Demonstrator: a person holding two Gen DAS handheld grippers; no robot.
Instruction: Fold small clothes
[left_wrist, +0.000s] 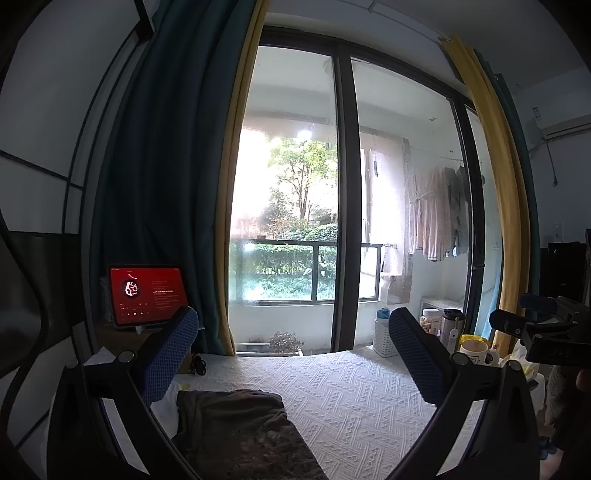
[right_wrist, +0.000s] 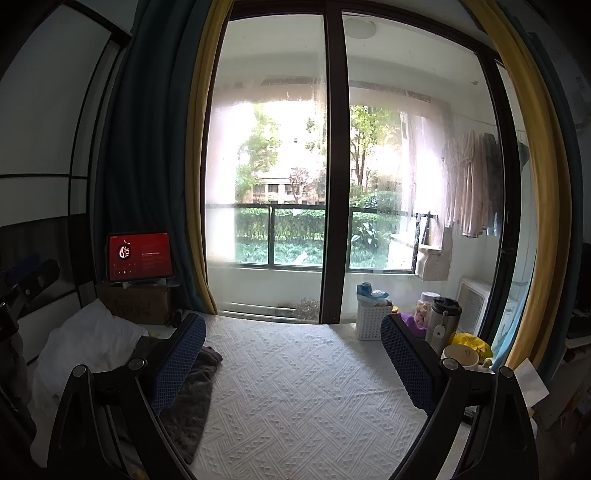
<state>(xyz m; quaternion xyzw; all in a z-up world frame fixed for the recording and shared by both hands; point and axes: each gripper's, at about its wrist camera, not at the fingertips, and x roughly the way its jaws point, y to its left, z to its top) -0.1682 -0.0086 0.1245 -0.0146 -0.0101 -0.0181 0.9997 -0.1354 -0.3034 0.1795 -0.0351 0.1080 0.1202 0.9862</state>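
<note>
My left gripper (left_wrist: 291, 354) and right gripper (right_wrist: 293, 360) hang with jaws wide, holding nothing. A dark garment (left_wrist: 236, 432) lies on the bed (left_wrist: 351, 398) below my left.

Left gripper (left_wrist: 291, 343) level, jaws spread wide and empty, blue pads (left_wrist: 168, 360) pointing toward 12 o'clock, right gripper (right_wrist: 293, 347) likewise level, jaws wide apart, gripping nothing, right gripper's body visible at 3 o'clock in the left view
</note>
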